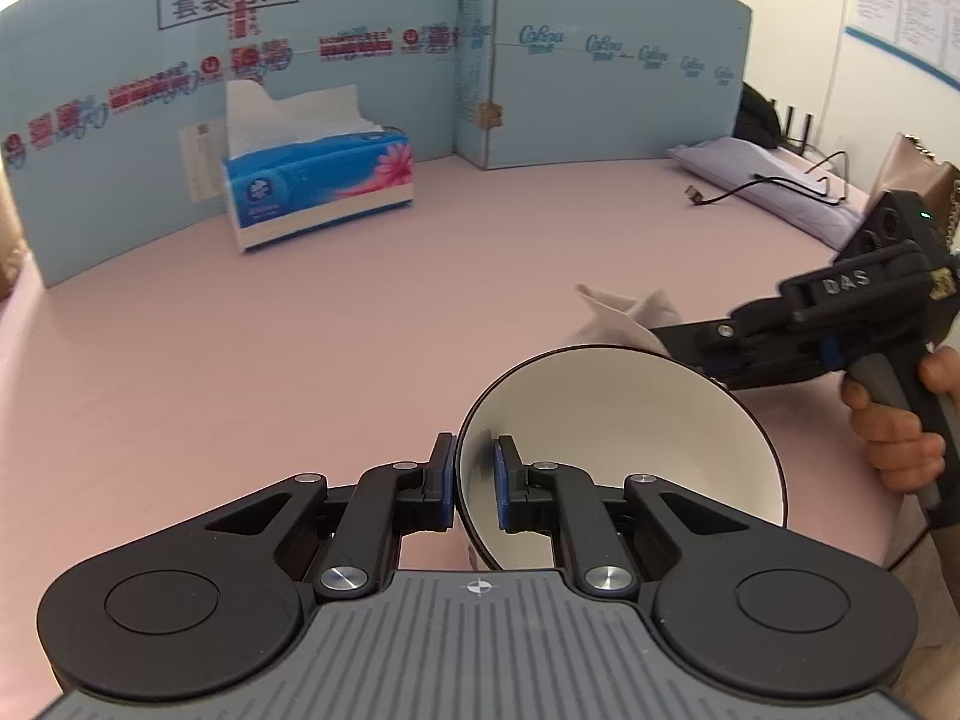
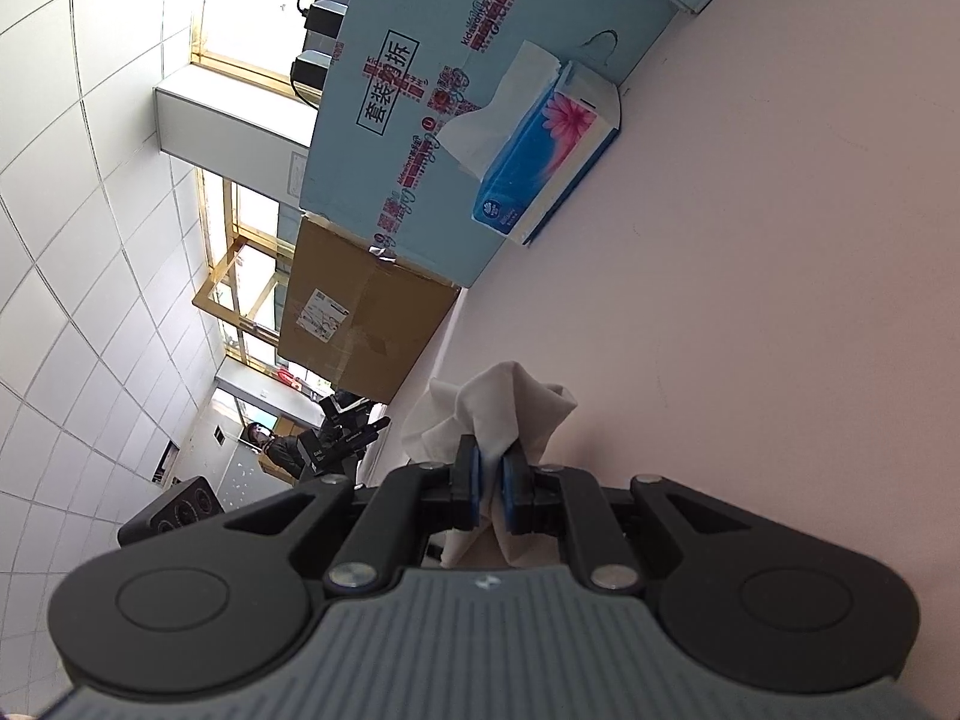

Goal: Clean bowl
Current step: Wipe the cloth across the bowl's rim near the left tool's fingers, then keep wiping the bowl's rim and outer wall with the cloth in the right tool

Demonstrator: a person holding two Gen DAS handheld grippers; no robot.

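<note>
A bowl, white inside with a dark rim, stands tipped on its side over the pink table. My left gripper is shut on the bowl's near wall, one pad outside and one inside. Beyond the far rim, my right gripper comes in from the right, held by a hand. It carries a crumpled white tissue just behind the bowl. In the right wrist view, which is rolled sideways, the right gripper is shut on the tissue. The bowl is out of that view.
A blue tissue box stands at the back left against light blue cardboard panels. A lilac cloth bundle with a black cable lies at the back right. The pink table stretches out ahead.
</note>
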